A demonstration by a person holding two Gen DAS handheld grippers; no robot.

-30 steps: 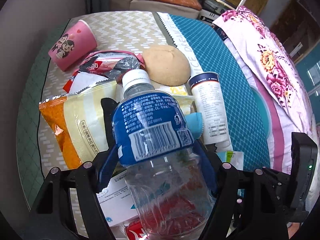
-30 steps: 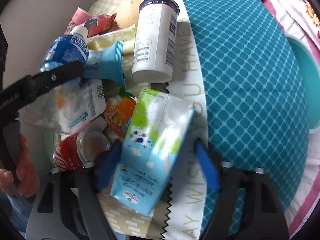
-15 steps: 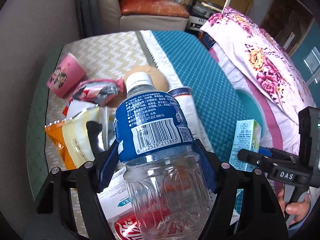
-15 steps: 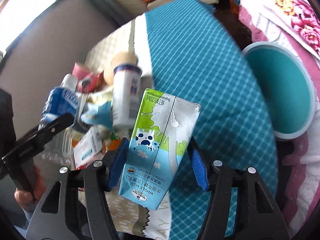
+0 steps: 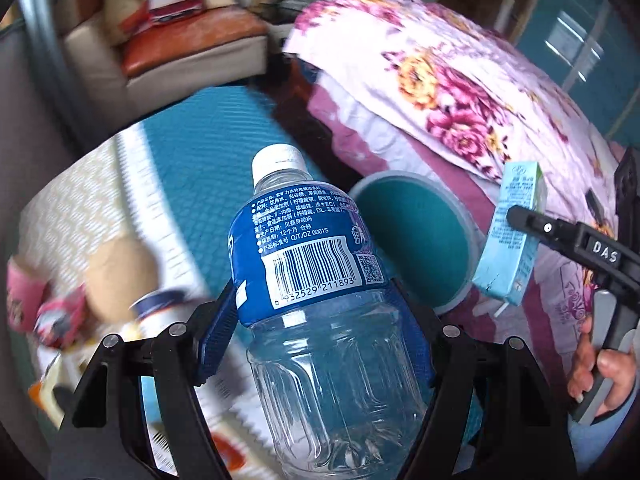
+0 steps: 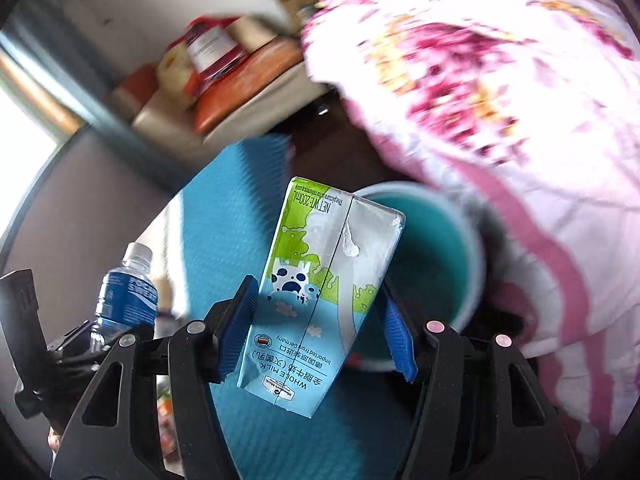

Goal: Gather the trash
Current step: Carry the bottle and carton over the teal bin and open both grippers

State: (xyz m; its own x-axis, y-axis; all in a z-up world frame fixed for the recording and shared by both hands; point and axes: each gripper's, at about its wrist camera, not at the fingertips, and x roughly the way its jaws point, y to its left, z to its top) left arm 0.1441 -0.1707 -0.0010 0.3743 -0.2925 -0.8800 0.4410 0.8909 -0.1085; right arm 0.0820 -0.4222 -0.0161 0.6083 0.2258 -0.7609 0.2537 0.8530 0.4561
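While you carry: both pieces of trash sit clamped, heading for the round teal plastic bin (image 5: 416,240) on the floor beside the table (image 5: 188,148)
Left tongs (image 5: 316,332): gripping the clear ribbed plastic bottle (image 5: 320,320), blue label, white cap, upright
Right tongs (image 6: 316,328): pinching the light blue and green milk carton (image 6: 320,288), crumpled foil top, tilted above the bin

A pink floral quilt (image 5: 460,92) lies on a bed beside a table covered by a teal-and-cream cloth (image 5: 208,148); a cushioned seat (image 5: 172,48) stands behind.
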